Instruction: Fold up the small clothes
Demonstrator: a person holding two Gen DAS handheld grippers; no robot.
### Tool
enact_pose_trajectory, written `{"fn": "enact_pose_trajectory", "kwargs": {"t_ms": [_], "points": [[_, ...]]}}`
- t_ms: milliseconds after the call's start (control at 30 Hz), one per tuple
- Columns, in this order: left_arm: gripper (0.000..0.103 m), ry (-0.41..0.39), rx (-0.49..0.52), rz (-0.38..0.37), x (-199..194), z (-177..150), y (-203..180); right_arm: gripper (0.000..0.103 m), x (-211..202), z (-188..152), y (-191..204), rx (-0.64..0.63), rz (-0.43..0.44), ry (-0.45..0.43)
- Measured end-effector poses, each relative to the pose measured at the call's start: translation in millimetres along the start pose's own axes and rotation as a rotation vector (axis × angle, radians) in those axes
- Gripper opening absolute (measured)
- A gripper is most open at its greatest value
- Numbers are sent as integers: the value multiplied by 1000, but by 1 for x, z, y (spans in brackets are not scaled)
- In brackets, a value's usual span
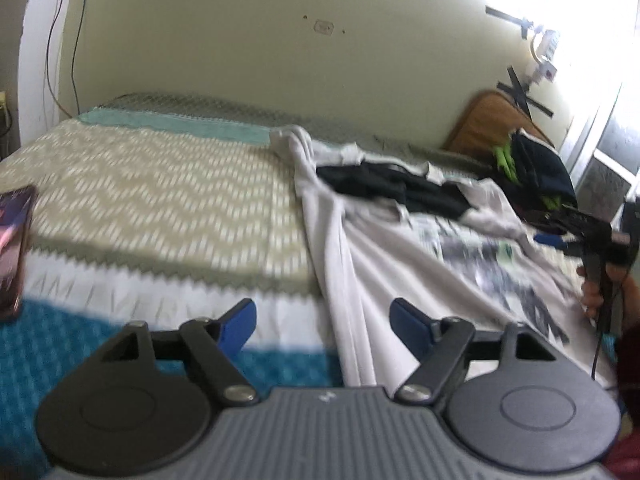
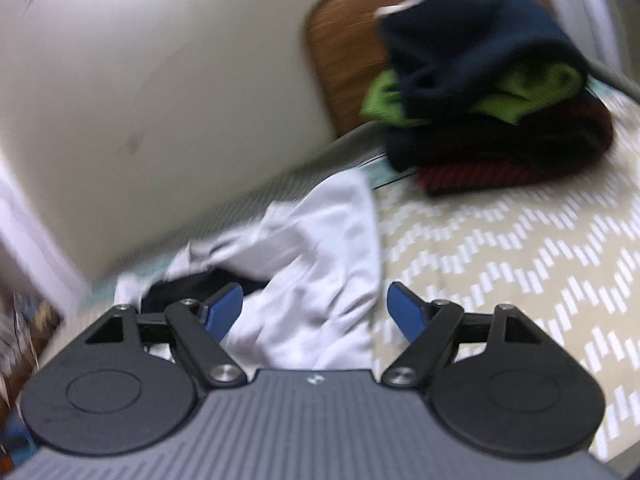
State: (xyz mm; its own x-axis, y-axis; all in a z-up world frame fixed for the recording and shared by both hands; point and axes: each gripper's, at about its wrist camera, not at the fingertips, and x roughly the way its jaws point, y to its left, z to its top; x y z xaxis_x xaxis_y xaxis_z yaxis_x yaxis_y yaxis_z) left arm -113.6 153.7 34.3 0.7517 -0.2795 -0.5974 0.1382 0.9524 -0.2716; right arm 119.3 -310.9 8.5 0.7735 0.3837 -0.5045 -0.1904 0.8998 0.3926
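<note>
Nearest in the left wrist view, the left claw (image 1: 322,322) stands apart above a bed (image 1: 160,200), with nothing pinched; a fold of the white shirt (image 1: 360,264) lies between and beyond its blue tips. The right claw (image 2: 314,306) also stands apart, over the shirt's white cloth (image 2: 320,264). A black garment (image 1: 396,188) lies on the shirt. Farther off, a pile of dark clothes (image 2: 488,92) sits by the headboard (image 2: 340,60).
</note>
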Motion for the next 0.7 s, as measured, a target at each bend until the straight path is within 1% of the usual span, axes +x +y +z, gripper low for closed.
{"fn": "enact_pose_trajectory", "kwargs": {"t_ms": [33,67,100,133,167,200,267,300,367,400,433,467,500,533,600,700], "points": [[69,9,1,-1,-2,-5,-2,75,3,-2,5,-44,-13,33],[61,19,4,-1,-2,-9,-6,63,7,-5,9,-94,-41,62],[48,27,10,-2,-2,-13,-9,31,10,-9,13,-160,-91,74],[39,37,22,-2,-2,-17,-14,20,7,-11,13,-202,-114,56],[19,51,33,1,-1,-20,-17,19,4,-9,7,-171,-111,52],[10,67,40,9,1,-23,-20,14,-2,-6,-2,-108,-124,36],[9,86,50,27,2,-29,-25,14,-11,-4,-17,-28,-163,9],[10,85,56,30,-1,-32,-26,16,-14,-6,-22,-1,-149,23],[14,89,60,31,-8,-34,-28,28,-25,-12,-19,-13,-121,37],[25,88,64,30,-13,-35,-29,48,-36,-14,-16,-32,-105,33],[34,85,70,29,-19,-37,-29,55,-49,-16,-13,-47,-93,11],[47,78,78,30,-26,-40,-29,58,-64,-19,-12,-63,-80,-17],[53,71,86,29,-33,-45,-29,58,-78,-21,-12,-71,-58,-27],[54,71,91,21,-40,-48,-30,58,-93,-24,-15,-66,-20,-24],[60,79,86,-1,-52,-56,-28,58,-121,-32,-24,-40,66,1],[63,93,54,-32,-67,-69,-19,58,-160,-54,-38,-24,176,43]]}}
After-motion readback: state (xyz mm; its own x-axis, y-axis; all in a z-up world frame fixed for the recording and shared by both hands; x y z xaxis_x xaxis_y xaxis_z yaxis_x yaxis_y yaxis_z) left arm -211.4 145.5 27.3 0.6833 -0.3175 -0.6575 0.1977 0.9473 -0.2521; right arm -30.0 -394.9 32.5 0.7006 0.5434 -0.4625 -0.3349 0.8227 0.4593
